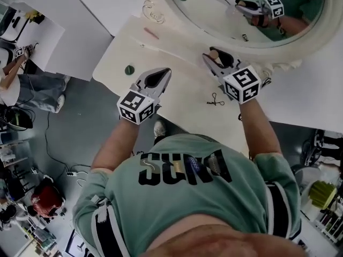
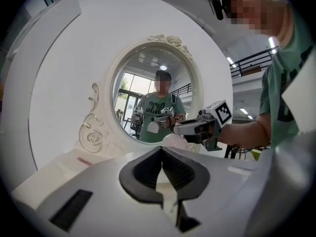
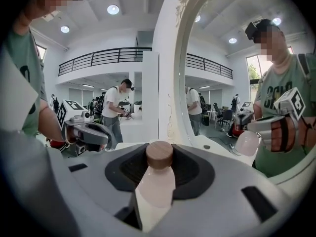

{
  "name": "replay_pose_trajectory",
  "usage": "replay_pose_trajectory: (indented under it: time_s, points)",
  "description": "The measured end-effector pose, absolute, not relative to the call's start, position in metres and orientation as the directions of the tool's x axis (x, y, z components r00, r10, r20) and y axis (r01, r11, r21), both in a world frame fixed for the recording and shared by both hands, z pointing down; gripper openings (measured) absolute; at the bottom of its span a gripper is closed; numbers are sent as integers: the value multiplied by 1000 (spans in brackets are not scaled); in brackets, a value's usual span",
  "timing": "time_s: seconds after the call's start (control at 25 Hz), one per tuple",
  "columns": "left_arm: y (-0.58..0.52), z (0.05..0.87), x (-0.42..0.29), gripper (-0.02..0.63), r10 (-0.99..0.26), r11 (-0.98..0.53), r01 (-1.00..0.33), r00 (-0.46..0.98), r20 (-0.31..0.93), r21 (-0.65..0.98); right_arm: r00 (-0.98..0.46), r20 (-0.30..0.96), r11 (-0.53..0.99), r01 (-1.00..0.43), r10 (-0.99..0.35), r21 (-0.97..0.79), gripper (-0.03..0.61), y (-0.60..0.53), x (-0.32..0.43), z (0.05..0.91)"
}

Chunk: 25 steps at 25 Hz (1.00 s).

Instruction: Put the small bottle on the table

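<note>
Head view: right claw (image 1: 218,58) is clenched on the small bottle (image 1: 214,53); only the tan cap end shows past the jaw tips. It hangs over the cream table (image 1: 182,98), close to the base of the round mirror (image 1: 225,15). Left claw (image 1: 163,73) is to its left, nearer the table's front edge, and well apart from the bottle. A small green dot (image 1: 129,69) lies on the table to the left of it, out of the way.

Left gripper view: pads meet at the tips with nothing between them, so it's clenched and empty. It faces the mirror, and the right claw (image 2: 180,129) shows off to its right.

Right gripper view: the bottle (image 3: 155,186) sits gripped between the pads. Its pale pink body runs along the jaw line and the wooden cap (image 3: 159,155) points forward, away from the hand. Table top is visible beyond and below it.

Key relation, as I judge it: the bottle's long axis lies along the claw, close to level, and the table is under it. Only the right hand matters here. To stand the bottle up, the wrist needs to tip it before release; otherwise it lands on its side and may roll.
</note>
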<state>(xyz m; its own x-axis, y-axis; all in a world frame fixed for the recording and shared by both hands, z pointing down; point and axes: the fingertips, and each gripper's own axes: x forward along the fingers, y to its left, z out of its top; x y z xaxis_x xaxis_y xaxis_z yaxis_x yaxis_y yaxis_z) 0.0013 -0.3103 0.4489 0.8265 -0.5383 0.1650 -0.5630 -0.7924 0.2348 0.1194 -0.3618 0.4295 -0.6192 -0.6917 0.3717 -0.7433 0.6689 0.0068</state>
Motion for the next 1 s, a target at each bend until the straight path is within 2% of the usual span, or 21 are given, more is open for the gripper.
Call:
replay_pose_trajectory:
  time_s: [0.4,1.0]
  points:
    - [-366,509,13,9,-510,-808,-535,845,162,248,-578,395,634,-773,-714,13,129,-430,107,493]
    - [-399,546,32,9,-480,-826,-499,867,137,261,-558,424,623,-782,-714,19,129,-463,99,547]
